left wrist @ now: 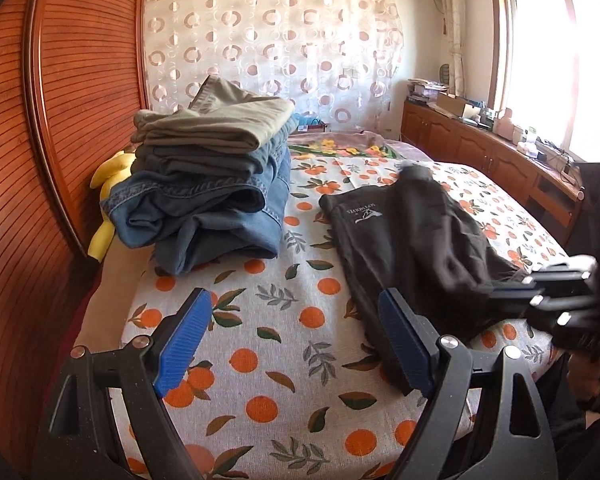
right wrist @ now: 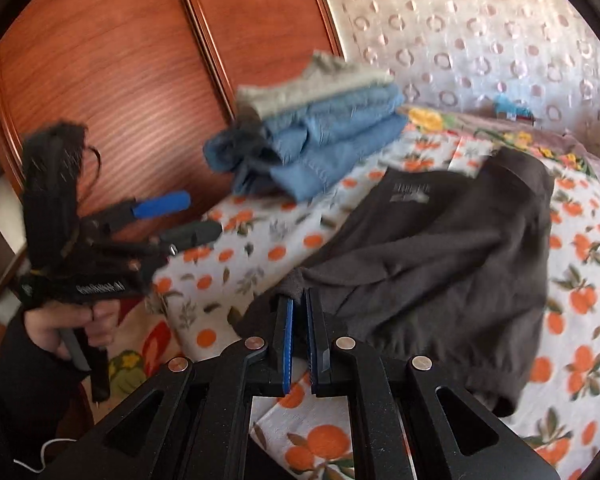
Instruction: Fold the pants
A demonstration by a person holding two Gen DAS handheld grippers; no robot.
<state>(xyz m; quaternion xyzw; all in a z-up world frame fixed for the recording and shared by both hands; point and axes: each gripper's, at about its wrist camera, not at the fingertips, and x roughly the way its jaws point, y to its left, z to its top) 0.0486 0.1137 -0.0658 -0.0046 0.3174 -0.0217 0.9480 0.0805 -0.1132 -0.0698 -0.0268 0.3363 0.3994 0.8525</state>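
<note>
On bed (left wrist: 260, 320): 1 black pants (right wrist: 440, 248) pinched by right claw (right wrist: 299, 308), left claw (left wrist: 296, 320) wide open, 1 folded stack (left wrist: 212, 184).

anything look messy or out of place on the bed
The stack of folded pants is untidy: the bottom jeans bulge and spill out toward the front. The dark pants lie rumpled and only partly folded, one edge pinched in the right gripper.
</note>
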